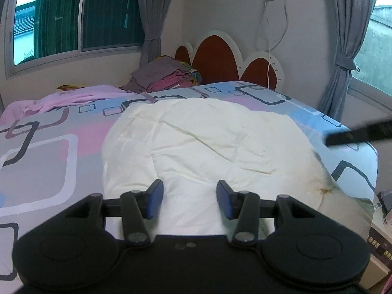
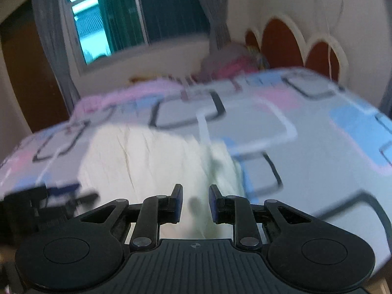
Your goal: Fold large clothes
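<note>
A large cream-white garment (image 1: 208, 144) lies spread flat on the patterned bed sheet (image 1: 49, 152), with creases and a brownish stain near its right edge. My left gripper (image 1: 189, 199) is open and empty, just above the garment's near edge. In the blurred right wrist view the same garment (image 2: 147, 161) lies left of centre. My right gripper (image 2: 194, 203) is open and empty above the garment's near right part. The left gripper shows at that view's left edge (image 2: 44, 201). A dark blurred finger of the right gripper (image 1: 360, 133) shows in the left wrist view.
A pink garment (image 1: 73, 96) lies at the bed's far left. A stack of folded clothes (image 1: 164, 77) sits by the red and white headboard (image 1: 220, 56). Windows with grey curtains (image 1: 152, 19) stand behind. A white cable (image 1: 269, 49) hangs down the wall.
</note>
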Tool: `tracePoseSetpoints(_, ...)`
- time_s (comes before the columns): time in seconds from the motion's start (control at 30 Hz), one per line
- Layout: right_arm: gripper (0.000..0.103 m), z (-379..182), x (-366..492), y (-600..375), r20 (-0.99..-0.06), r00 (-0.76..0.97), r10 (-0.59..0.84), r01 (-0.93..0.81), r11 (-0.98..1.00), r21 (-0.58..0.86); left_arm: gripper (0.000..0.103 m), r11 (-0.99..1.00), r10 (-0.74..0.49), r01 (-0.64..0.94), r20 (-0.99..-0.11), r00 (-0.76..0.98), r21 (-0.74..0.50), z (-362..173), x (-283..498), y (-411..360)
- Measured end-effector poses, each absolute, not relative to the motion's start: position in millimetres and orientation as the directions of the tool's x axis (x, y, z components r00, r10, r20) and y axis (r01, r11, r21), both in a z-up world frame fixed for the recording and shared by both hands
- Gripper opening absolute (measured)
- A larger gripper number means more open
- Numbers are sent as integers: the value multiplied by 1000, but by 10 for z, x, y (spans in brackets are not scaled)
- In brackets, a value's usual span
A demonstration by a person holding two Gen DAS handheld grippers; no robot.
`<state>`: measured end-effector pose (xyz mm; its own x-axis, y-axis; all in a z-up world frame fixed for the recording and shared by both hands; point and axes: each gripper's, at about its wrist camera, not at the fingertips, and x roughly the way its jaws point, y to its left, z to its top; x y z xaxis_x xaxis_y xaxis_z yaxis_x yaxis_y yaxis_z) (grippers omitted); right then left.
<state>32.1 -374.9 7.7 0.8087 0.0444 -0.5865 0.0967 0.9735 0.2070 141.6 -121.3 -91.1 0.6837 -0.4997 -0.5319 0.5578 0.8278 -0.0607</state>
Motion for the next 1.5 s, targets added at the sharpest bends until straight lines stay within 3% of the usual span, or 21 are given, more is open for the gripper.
tracePoseSetpoints(0.17, 23, -230, 790, -3546, -563, 827, 5, 105, 981, 163, 46, 825, -521, 554, -528, 671, -110, -963, 1452, -1211)
tracePoseSetpoints(0.53, 23, -943, 1153, -3704, -621, 780, -74, 124, 991, 39, 48, 851, -507, 495, -518, 688, -175, -1184, 1608, -1276)
tracePoseSetpoints(0.8, 23, -1321, 1225, -3959, -643, 765, -49, 181, 973, 141, 49, 853, -501, 494, -524, 689, -166, -1310, 1658, -1426)
tracePoseSetpoints(0.9, 23, -1252, 1242, -3929, -656, 753, -52, 159, 982, 104, 49, 860, -476, 492, -560, 679, -135, -1265, 1666, -1472)
tracePoseSetpoints(0.93, 25, -1205, 1255, -3934, -663, 747, -44, 150, 983, 103, 49, 863, -467, 490, -571, 675, -126, -1226, 1666, -1478)
tracePoseSetpoints(0.97, 33, -1141, 1264, -3951, -672, 739, -46, 157, 982, 106, 49, 867, -456, 484, -584, 672, -119, -1175, 1666, -1478)
tracePoseSetpoints(1.03, 53, -991, 1225, -4012, -675, 736, -54, 184, 975, 123, 56, 881, -425, 461, -604, 674, -105, -1079, 1648, -1474)
tracePoseSetpoints(1.07, 72, -901, 1175, -4034, -666, 744, -51, 189, 973, 136, 59, 890, -405, 446, -610, 681, -94, -1023, 1626, -1465)
tracePoseSetpoints(1.1, 76, -812, 1112, -4045, -652, 757, -37, 176, 973, 149, 70, 899, -386, 430, -611, 691, -81, -956, 1590, -1452)
tracePoseSetpoints(1.13, 76, -722, 1043, -4039, -639, 768, -25, 156, 976, 150, 79, 907, -369, 415, -606, 705, -69, -901, 1557, -1429)
tracePoseSetpoints(1.17, 76, -634, 963, -4014, -628, 778, -26, 140, 981, 132, 79, 915, -354, 399, -592, 724, -59, -837, 1515, -1377)
tracePoseSetpoints(1.27, 76, -462, 682, -3945, -602, 798, -5, 90, 990, 111, 79, 933, -327, 355, -572, 752, -65, -717, 1434, -1179)
tracePoseSetpoints(1.5, 75, -553, 56, -3745, -631, 775, 22, 38, 996, 81, 72, 944, -305, 312, -638, 707, -106, -958, 1334, -863)
